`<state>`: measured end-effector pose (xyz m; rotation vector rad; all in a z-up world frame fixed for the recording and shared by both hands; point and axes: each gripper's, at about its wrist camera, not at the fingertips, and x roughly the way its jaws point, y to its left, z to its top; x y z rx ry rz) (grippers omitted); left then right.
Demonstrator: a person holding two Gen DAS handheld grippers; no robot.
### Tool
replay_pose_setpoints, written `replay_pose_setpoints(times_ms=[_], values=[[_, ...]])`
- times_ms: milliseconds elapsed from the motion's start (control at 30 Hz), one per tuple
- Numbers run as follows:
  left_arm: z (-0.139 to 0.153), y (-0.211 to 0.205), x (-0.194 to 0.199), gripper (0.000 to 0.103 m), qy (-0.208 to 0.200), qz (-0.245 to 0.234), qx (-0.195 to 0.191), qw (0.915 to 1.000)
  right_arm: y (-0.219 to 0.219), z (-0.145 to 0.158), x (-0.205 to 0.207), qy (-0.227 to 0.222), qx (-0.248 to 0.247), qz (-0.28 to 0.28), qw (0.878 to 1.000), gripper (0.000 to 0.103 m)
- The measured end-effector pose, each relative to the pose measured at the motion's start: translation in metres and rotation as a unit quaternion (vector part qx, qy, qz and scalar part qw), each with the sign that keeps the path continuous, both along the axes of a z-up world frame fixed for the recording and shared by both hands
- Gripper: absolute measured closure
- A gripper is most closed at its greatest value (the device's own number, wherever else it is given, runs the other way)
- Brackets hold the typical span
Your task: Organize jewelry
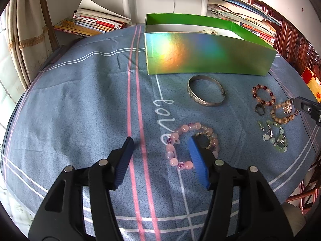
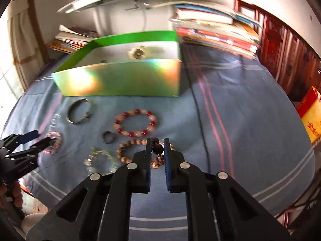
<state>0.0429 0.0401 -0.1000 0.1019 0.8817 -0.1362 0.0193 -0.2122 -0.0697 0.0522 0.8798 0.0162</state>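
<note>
A shiny green box (image 1: 200, 52) stands open on the blue cloth, with one piece of jewelry inside (image 2: 138, 53). In front of it lie a silver bangle (image 1: 206, 93), a red and peach bead bracelet (image 1: 263, 94), a dark ring (image 1: 260, 109), a brown bead bracelet (image 1: 282, 113), green jade pieces (image 1: 276, 138) and a pink bead bracelet (image 1: 186, 146). My left gripper (image 1: 160, 142) is open, its right finger resting inside the pink bracelet's loop. My right gripper (image 2: 157, 143) is closed on the brown bead bracelet (image 2: 128, 147) at its dark charm.
Stacks of books (image 1: 90, 22) lie behind the box at left and right (image 2: 216, 32). A red and yellow packet (image 2: 313, 118) sits at the right edge. A dark cable (image 2: 202, 120) runs across the cloth right of the jewelry.
</note>
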Motion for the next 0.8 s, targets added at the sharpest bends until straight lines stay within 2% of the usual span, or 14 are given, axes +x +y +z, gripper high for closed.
replay_pose_setpoints(times_ms=[100,200,233,500,667,800], values=[[0.000,0.000,0.000,0.044,0.000,0.001,0.001,1.0000,-0.011,-0.011,0.001,0.020,-0.007,-0.013,1.000,0.091],[0.000,-0.002,-0.001,0.044,0.000,0.001,0.003,1.0000,-0.015,-0.013,0.001,0.023,-0.002,-0.016,1.000,0.075],[0.000,-0.002,-0.001,0.044,0.000,0.001,0.004,1.0000,-0.015,-0.013,0.000,0.022,-0.003,-0.015,1.000,0.073],[0.001,-0.006,-0.004,0.045,0.003,-0.010,0.004,0.9999,-0.005,-0.015,0.000,0.024,-0.018,0.001,1.000,0.073],[0.001,-0.010,-0.005,0.059,0.002,-0.028,-0.002,0.9996,0.001,-0.023,0.004,0.032,-0.022,0.003,0.999,0.075],[0.001,-0.017,-0.008,0.081,-0.002,-0.047,0.001,0.9989,0.007,-0.024,0.004,0.029,-0.025,0.011,0.999,0.088]])
